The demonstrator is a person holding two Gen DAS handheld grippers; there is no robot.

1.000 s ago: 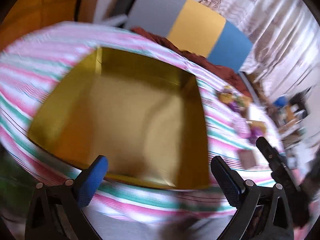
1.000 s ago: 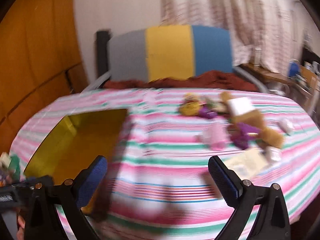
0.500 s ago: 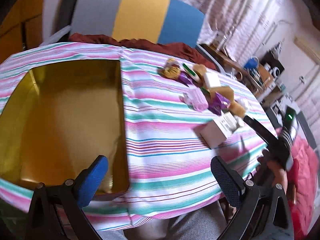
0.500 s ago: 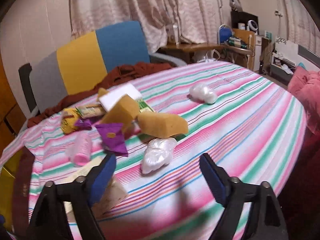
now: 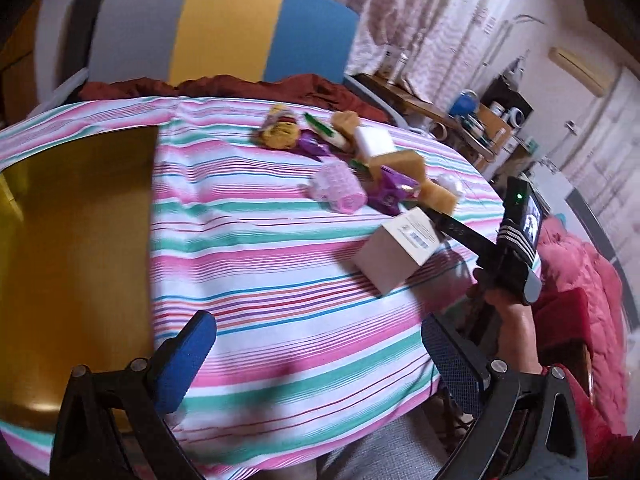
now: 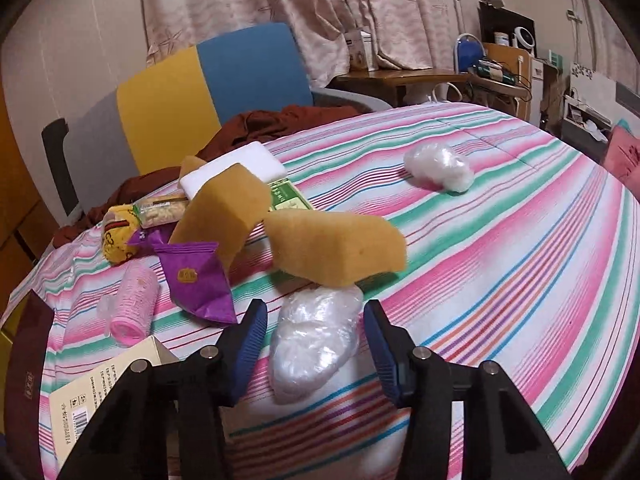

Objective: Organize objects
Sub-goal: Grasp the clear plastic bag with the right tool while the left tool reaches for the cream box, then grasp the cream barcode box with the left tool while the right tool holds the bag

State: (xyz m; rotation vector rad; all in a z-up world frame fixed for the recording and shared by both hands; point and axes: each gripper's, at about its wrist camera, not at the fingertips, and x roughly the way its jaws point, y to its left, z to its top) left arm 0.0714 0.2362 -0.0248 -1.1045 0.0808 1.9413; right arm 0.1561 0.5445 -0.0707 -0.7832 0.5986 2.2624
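A gold tray [image 5: 72, 240] lies on the left of the striped table. A pile of objects lies to its right: pink roll [image 5: 340, 186], purple packet [image 6: 196, 280], tan sponges [image 6: 336, 252], white foam block [image 6: 236, 168], yellow plush [image 6: 118, 236], a cardboard box [image 5: 394, 258]. My left gripper [image 5: 316, 360] is open and empty above the table's front edge. My right gripper [image 6: 314, 338] is open, its jaws on either side of a clear plastic bundle [image 6: 312, 338] that lies on the cloth. A second plastic bundle [image 6: 438, 166] lies farther right.
A grey, yellow and blue chair [image 5: 224, 28] with a dark red cloth [image 5: 224, 84] stands behind the table. A cluttered desk [image 6: 420, 76] and curtains are at the back right. Red bedding [image 5: 580, 272] lies to the right of the table.
My right gripper has moved forward and down so its jaws now straddle the clear plastic bundle, and they have narrowed. My left gripper's view has shifted slightly right.
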